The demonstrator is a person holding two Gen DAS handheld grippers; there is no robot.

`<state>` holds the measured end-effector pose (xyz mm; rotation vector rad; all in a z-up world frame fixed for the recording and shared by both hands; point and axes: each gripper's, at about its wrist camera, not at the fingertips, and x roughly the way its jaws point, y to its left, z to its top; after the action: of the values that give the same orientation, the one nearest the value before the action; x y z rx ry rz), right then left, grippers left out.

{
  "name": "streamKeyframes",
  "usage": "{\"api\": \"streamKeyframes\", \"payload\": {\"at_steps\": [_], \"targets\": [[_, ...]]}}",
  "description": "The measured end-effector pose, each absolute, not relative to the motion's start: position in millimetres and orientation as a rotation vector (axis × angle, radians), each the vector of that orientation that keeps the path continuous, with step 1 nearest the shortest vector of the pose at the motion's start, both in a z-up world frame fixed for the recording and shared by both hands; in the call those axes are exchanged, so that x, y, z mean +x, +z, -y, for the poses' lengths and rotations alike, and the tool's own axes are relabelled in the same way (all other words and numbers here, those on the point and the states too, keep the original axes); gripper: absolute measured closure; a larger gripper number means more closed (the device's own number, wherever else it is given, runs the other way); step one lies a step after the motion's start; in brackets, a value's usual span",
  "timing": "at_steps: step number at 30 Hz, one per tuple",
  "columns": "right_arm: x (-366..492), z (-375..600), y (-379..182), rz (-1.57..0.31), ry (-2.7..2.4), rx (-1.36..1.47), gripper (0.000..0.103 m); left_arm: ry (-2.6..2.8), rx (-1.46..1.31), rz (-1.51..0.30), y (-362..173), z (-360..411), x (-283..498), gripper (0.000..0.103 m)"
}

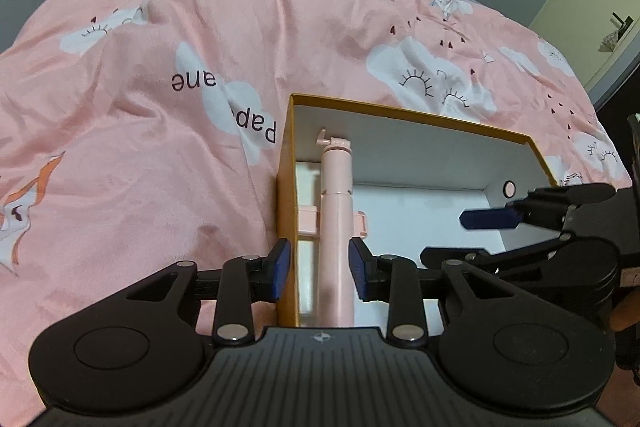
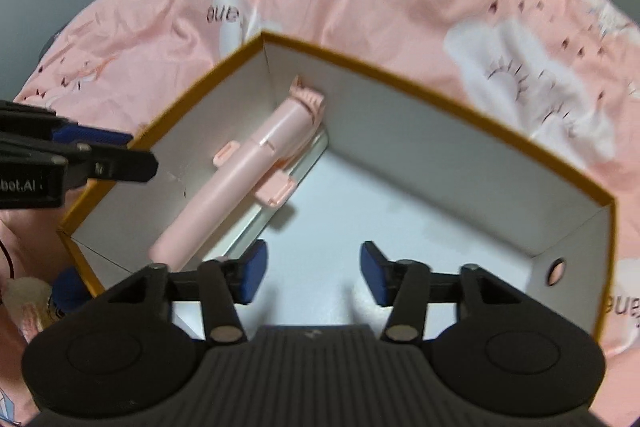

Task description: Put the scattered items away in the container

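Left gripper (image 1: 320, 269) astride boxed selfie stick (image 1: 337, 227)

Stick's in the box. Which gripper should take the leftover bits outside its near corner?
Left, probably. The blue item and cream item lie outside the box on the left gripper's side; the right gripper hangs open over the box floor.

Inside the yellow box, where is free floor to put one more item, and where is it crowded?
Free: the white floor of the box between the pink selfie stick and the wall with the round hole. Crowded: the strip along the opposite wall, where the stick lies on a white insert.
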<state>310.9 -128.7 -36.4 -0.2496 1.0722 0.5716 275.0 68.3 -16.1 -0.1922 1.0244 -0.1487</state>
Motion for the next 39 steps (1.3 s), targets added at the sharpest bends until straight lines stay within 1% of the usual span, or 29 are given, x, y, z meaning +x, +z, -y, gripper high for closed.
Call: {"api": "streamKeyframes", "payload": {"at_steps": [1,2,3,4,7,8,12,17,22,27,34,38,39], "targets": [[309,131,-31,-1.059,0.569,-0.235,0.039,-0.149,-0.187,-1.015,-13,-67,271,0.051],[307,135,-26,-1.049,0.562,-0.218,0.037,-0.150,-0.180,-1.005,-10,-65,267,0.051],[306,137,-22,-1.040,0.553,-0.202,0.037,-0.151,-0.172,-0.997,-6,-63,263,0.049],[303,139,-17,-1.030,0.545,-0.188,0.036,-0.150,-0.164,-0.988,-3,-61,259,0.046],[294,147,-1,-0.995,0.516,-0.171,0.027,-0.142,-0.141,-0.957,6,-54,244,0.040],[289,149,5,-0.982,0.507,-0.166,0.027,-0.141,-0.136,-0.947,9,-52,239,0.039],[267,157,24,-0.929,0.496,-0.135,0.027,-0.141,-0.133,-0.911,20,-47,218,0.025],[232,165,48,-0.840,0.497,-0.076,0.021,-0.146,-0.137,-0.853,38,-43,186,0.016],[193,170,60,-0.758,0.491,-0.031,0.018,-0.159,-0.130,-0.795,48,-40,150,0.016],[153,172,59,-0.692,0.464,-0.011,0.017,-0.178,-0.135,-0.790,44,-41,121,0.016],[112,170,38,-0.671,0.409,-0.042,0.016,-0.191,-0.188,-0.864,17,-43,92,0.016],[100,174,17,-0.727,0.390,-0.032,0.016,-0.202,-0.223,-0.932,-3,-44,82,0.017],[98,175,11,-0.745,0.384,-0.030,0.016,-0.203,-0.230,-0.952,-9,-44,80,0.019]]}}
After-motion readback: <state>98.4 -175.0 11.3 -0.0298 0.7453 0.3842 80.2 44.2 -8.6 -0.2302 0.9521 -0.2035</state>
